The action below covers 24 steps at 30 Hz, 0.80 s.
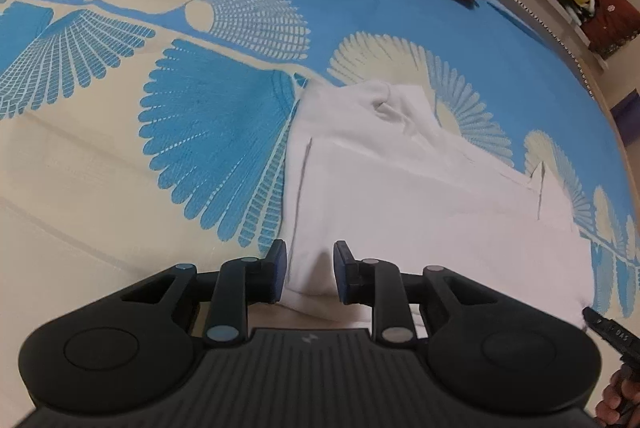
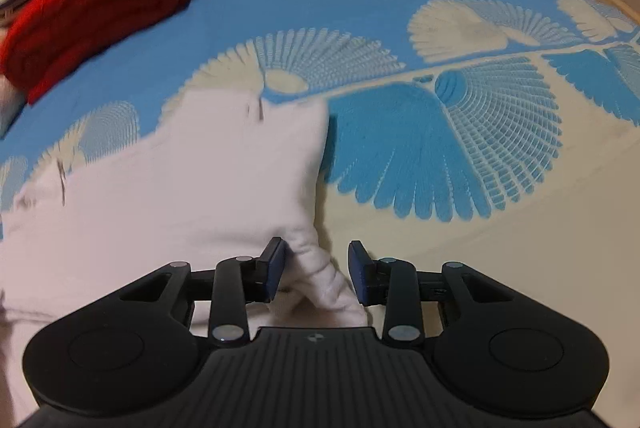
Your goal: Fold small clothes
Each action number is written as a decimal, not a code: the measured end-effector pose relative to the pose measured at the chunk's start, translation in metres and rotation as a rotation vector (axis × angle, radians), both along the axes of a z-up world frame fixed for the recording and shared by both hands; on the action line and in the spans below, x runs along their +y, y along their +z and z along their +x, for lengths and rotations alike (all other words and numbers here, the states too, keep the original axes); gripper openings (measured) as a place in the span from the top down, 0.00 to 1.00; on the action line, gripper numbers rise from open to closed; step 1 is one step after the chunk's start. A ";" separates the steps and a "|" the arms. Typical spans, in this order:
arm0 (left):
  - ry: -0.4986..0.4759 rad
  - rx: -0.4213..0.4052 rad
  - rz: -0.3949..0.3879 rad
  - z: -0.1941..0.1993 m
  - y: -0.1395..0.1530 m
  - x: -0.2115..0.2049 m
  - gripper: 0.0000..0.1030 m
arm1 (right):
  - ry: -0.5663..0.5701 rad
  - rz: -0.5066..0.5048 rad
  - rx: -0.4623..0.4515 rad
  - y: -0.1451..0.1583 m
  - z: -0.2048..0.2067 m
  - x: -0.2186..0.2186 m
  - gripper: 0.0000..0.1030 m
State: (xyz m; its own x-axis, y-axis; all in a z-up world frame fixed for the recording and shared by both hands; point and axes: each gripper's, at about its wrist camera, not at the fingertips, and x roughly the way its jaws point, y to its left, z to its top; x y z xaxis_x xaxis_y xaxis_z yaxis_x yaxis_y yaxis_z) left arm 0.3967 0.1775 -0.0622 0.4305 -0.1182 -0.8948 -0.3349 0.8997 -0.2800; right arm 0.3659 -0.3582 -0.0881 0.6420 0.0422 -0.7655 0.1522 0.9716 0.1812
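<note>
Lying flat beyond both grippers, the white cloth [image 1: 400, 196] has a near corner between each gripper's parted jaws (left gripper [image 1: 310, 274], right gripper [image 2: 316, 274]), neither squeezing.

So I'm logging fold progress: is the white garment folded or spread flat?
Partly folded: the white garment shows layered edges with panels lying over each other on the bedspread, its near corners bunched. How many folds, cannot tell.
</note>
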 end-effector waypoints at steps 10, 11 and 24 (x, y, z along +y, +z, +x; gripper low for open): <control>-0.030 -0.028 0.003 0.000 0.006 -0.007 0.74 | -0.060 0.035 0.016 0.010 -0.002 -0.014 1.00; -0.031 -0.027 0.003 0.000 0.006 -0.007 0.74 | -0.097 -0.012 0.041 0.006 -0.001 -0.016 1.00; -0.095 0.038 0.051 0.001 -0.015 -0.015 0.75 | 0.076 -0.037 0.035 -0.001 0.001 0.013 0.98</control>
